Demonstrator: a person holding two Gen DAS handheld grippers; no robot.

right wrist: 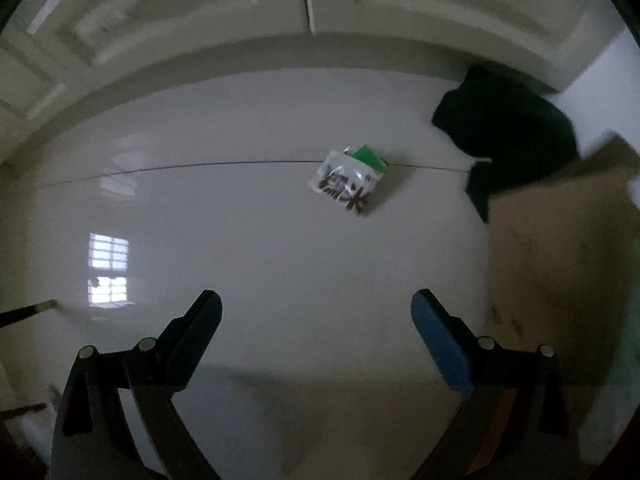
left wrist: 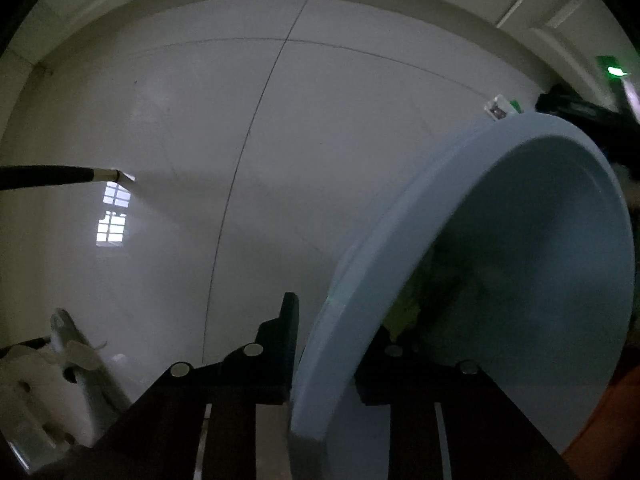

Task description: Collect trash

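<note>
Two grippers are at work over a glossy white tiled floor [right wrist: 248, 216], both pointed down at it. Largest in view is the pale blue bin [left wrist: 520, 240], seen in the left wrist view; the left gripper [left wrist: 326, 344] is clamped on its rim, one finger outside the wall and the other inside, so the bin is held. Some yellowish matter lies inside it, too dim to identify. In the right wrist view a brown cardboard box [right wrist: 560, 264] stands at the right, with a dark heap [right wrist: 508, 136] beyond it by the white panelled doors [right wrist: 200, 12]. Smallest is the piece of trash itself: a crumpled white and green snack wrapper [right wrist: 349, 178] lying flat on the tile, well ahead of the right gripper [right wrist: 316, 320], whose jaws stand wide and empty. Judgement: the step in hand is the approach to the wrapper. The next move calls for advancing the open jaws over it, lowering to the floor and pinching the thin film, with the bin kept near to receive it.
</note>
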